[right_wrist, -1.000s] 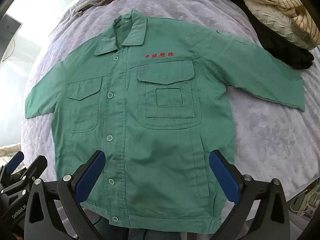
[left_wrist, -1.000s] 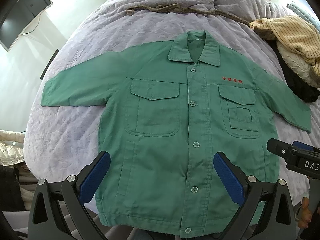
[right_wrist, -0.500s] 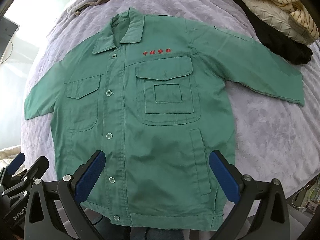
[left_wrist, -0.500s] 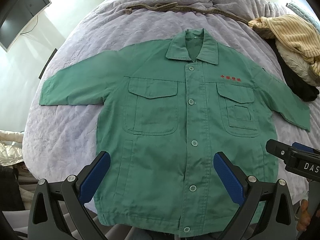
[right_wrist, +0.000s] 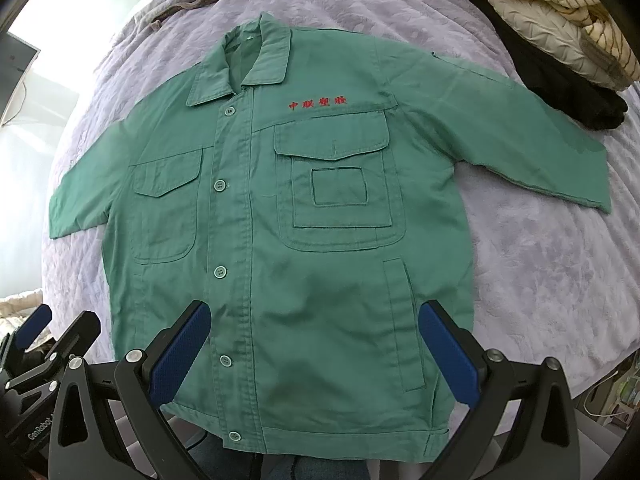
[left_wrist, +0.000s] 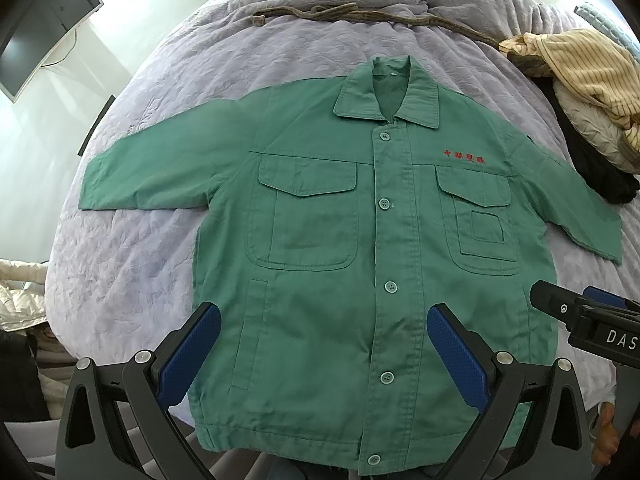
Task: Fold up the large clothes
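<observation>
On lilac quilted bed point(left_wrist: 280, 60), green jacket point(left_wrist: 360, 260) flat, clothes pile point(left_wrist: 580, 92) beside

Both wrist cameras look down from above the near hem of the green jacket point(left_wrist: 320, 240) toward its collar. The left view sits leftward, the right rightward; both share the whole jacket and bed point(right_wrist: 540, 280).
</observation>
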Demonstrator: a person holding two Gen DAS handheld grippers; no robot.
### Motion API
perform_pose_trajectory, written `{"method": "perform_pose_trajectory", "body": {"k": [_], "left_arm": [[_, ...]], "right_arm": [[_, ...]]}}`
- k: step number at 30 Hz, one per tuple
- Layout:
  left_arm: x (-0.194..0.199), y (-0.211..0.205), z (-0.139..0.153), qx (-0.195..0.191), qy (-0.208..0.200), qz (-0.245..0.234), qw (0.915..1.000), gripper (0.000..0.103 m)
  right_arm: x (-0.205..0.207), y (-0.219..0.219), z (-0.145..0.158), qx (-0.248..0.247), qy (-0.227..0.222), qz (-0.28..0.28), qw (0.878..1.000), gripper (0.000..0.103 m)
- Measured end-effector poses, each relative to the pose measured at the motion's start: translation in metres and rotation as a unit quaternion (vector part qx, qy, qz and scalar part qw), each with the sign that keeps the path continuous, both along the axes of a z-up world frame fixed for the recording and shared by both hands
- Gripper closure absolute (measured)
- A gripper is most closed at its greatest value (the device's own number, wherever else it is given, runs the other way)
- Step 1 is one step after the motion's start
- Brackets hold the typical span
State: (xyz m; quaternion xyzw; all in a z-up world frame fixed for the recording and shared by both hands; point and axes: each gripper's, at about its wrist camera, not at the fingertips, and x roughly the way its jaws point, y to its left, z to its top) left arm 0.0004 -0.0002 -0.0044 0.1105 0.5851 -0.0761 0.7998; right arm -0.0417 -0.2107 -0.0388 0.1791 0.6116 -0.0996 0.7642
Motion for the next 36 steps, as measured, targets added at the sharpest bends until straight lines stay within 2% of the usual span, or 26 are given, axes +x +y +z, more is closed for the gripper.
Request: {"method": "perform_pose_trajectory", "body": {"k": [25,29,31,33,36], "left_arm": [[-0.0012,0.0016,-0.0029,0.0,-0.01,-0.001,1.0,0.0],[-0.0019,0.001,-0.0018,0.006,-0.013,-0.002,0.9999,0.0],[-0.0024,0.0007,-0.0009,0.022,-0.02,-0.002,0.9996,0.0],[-0.0035,0.0019,-0.0003,0.021,-0.02,-0.001,0.9996,0.0],[-0.0032,0.0031,-0.0003,-0.007,-0.013,-0.002,0.9999,0.0]], "right_arm": [[0.0033,0.002,-0.004,0.007,0.002,0.003,1.0,0.0],[0.0022,0.0002,-0.0051,0.012,0.004,0.0,1.0,0.0],[0.0013,0.0001,-0.0053,0.013,0.004,-0.001,1.0,0.0],[0.0003,0.0008,-0.0048,0.012,0.003,0.0,1.0,0.0],[-0.0006,0.0016,-0.0042,0.011,0.0,-0.002,1.0,0.0]]}}
